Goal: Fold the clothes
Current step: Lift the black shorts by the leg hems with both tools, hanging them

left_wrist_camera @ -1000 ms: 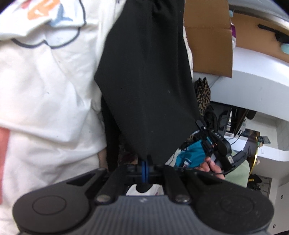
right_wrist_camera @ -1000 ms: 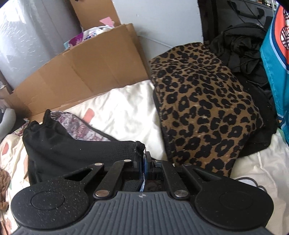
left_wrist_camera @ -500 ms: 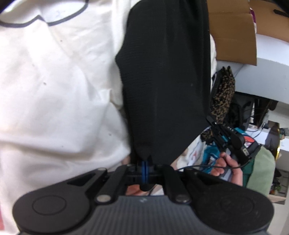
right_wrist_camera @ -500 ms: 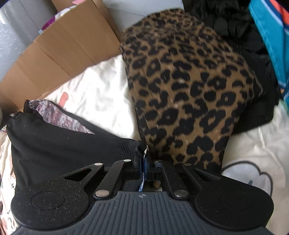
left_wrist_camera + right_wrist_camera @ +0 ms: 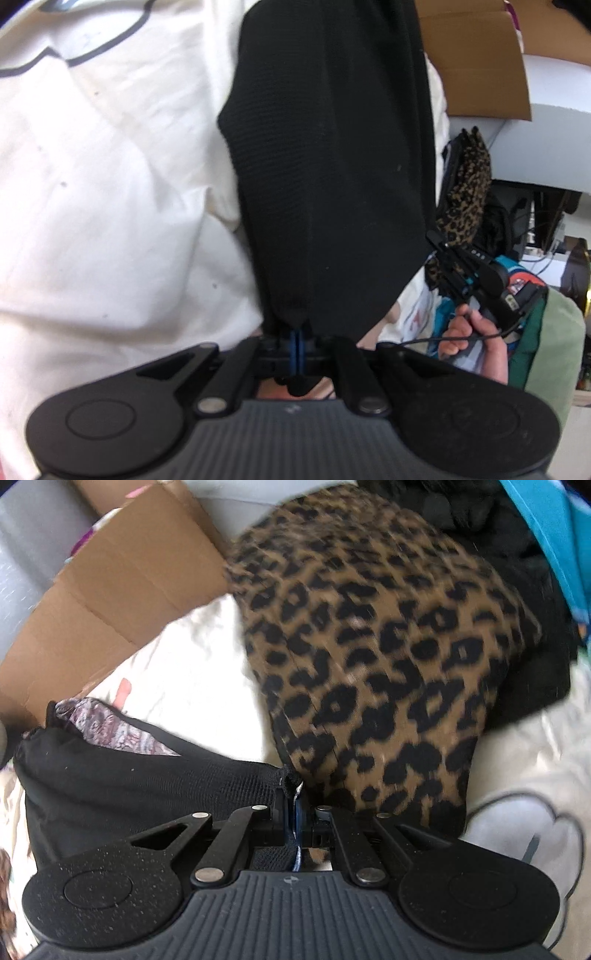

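Black garment lowered onto the bed
Left gripper (image 5: pixel 297 341) pinches the black garment (image 5: pixel 332 166); right gripper (image 5: pixel 295 814) fingers start spreading off its corner, so the fold is being laid.

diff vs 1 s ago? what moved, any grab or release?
Both tongs came down with the black garment toward the white bedding. Right tongs are just opening, cloth corner still between the pads. Left tongs stay clamped on their end. Leopard-print piece and cardboard unmoved.
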